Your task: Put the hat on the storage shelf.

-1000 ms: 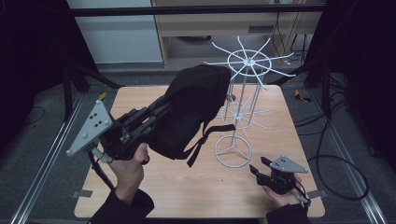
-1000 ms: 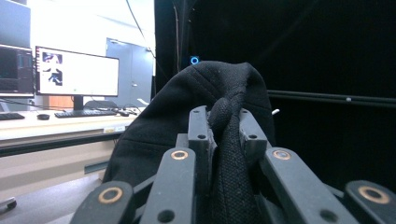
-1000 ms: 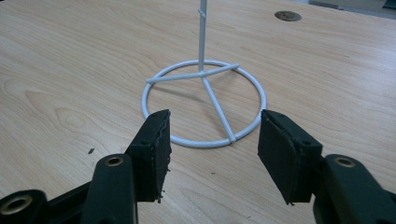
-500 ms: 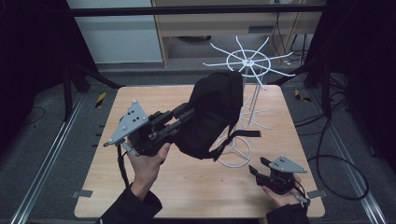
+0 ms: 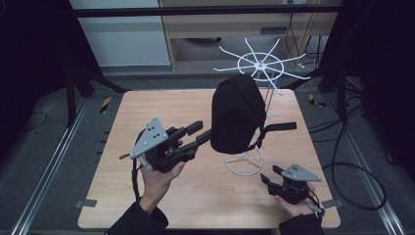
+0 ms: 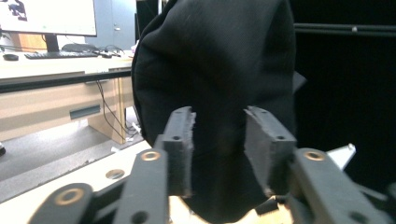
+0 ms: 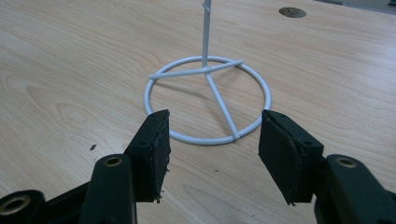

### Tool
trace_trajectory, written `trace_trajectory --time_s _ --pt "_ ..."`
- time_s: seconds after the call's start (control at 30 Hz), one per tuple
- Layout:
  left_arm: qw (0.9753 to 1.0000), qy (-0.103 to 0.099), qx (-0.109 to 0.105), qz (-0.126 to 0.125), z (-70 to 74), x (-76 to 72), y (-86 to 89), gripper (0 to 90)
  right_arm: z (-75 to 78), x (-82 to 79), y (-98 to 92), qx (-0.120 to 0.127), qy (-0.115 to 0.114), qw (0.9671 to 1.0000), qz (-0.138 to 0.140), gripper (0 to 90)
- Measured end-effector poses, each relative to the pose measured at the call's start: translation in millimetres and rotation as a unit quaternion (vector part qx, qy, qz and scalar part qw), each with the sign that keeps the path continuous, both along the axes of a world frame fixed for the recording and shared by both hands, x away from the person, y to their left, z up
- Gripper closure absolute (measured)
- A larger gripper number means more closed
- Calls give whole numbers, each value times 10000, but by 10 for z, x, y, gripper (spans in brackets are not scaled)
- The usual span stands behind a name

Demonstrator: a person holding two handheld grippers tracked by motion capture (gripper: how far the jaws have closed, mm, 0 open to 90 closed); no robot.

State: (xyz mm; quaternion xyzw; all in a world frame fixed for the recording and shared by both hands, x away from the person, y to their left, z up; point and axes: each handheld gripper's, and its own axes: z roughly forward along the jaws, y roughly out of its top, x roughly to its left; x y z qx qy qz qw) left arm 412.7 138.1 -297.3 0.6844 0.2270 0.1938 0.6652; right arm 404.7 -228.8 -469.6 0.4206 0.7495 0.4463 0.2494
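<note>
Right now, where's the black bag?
In the high view the bag hangs mid-table on the white rack, above its ring base. The left gripper is at its left side, jaws open.

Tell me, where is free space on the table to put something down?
The wooden table is bare along its left side and far-left corner. The front centre, between both hands, is also free. Crowded: around the white wire stand and the black fabric bag.

The backpack [image 5: 237, 113] hangs on the wire stand [image 5: 243, 161] mid-counter [image 5: 122, 122], left gripper [image 5: 203, 133] just left of it, right gripper [image 5: 269, 179] near the stand's base
</note>
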Motion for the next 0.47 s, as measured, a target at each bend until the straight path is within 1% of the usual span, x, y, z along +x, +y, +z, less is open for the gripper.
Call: trace_trajectory --time_s 0.07,0.13,0.2,0.23,0.27,0.3,0.33,0.37,0.43,0.47 --pt "9999 11 97 97 -98 -55 120 506 -3 -2 -2 32 26 10000 -17 427" --pt "9997 62 137 184 -213 -92 258 453 -13 2 -7 40 33 10000 -67 415" --pt "9991 123 239 321 -341 -115 397 418 -19 6 -15 44 26 9999 -102 399" --pt "9983 214 331 440 -449 -119 499 404 -21 6 -17 49 29 9999 -120 389" --pt "9974 290 400 527 -518 -115 562 396 -24 7 -22 51 15 9999 -147 378" --pt "9955 446 480 689 -643 -103 667 388 -27 10 -26 48 -13 9999 -159 365" --pt "9940 547 536 776 -720 -91 732 382 -32 14 -31 54 -21 9998 -202 348" --pt "9911 745 597 932 -851 -70 836 377 -37 19 -35 46 -41 9997 -229 331" --pt "9851 1017 705 1194 -1054 -22 995 370 -45 23 -41 62 -37 9995 -305 301" --pt "9826 1123 731 1288 -1127 -1 1047 361 -51 28 -45 72 -48 9994 -332 285"
